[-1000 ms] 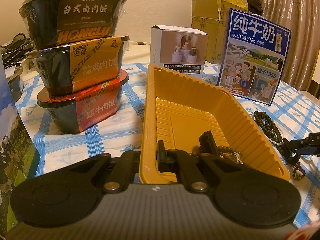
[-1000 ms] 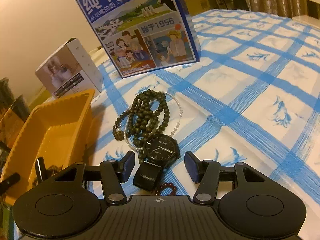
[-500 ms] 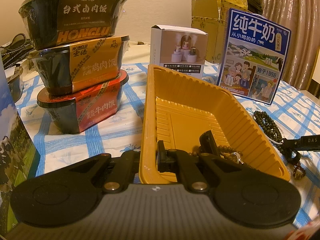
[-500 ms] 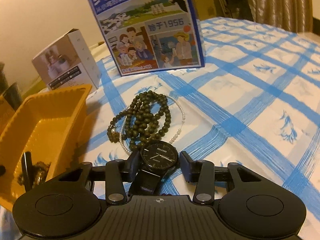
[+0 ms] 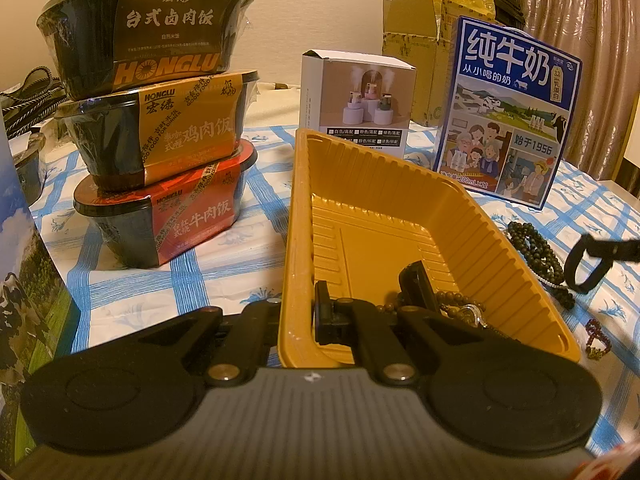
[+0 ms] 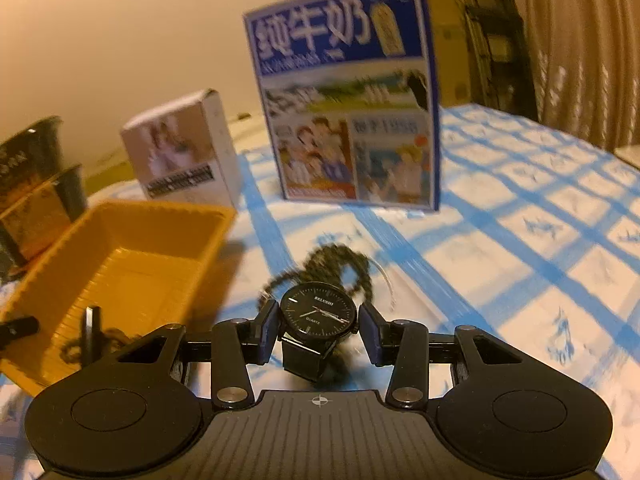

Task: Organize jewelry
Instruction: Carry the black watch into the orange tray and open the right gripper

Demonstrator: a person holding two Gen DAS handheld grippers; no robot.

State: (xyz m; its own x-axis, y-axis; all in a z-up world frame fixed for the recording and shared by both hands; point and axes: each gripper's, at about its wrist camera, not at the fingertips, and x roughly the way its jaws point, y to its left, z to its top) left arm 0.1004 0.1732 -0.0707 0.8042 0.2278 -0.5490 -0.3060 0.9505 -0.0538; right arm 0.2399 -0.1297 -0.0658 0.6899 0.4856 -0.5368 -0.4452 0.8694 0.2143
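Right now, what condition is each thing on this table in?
Left gripper: shut on yellow tray wall.
Right gripper: shut on watch, lifted off the cloth.
Yellow tray: holds a few beaded pieces.
Green beads: on the cloth, outside tray.
Meal bowls: stacked, sealed.
Milk carton: upright.

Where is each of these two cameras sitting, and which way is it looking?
Left wrist view: rides on the left claw, looking along it into the yellow tray, whose near wall the claw pinches; behind stand stacked meal bowls.
Right wrist view: rides on the right claw, looking across the checked tablecloth; the claw grips a black watch, lifted.
Shared: tray, white box, milk carton, dark beads.
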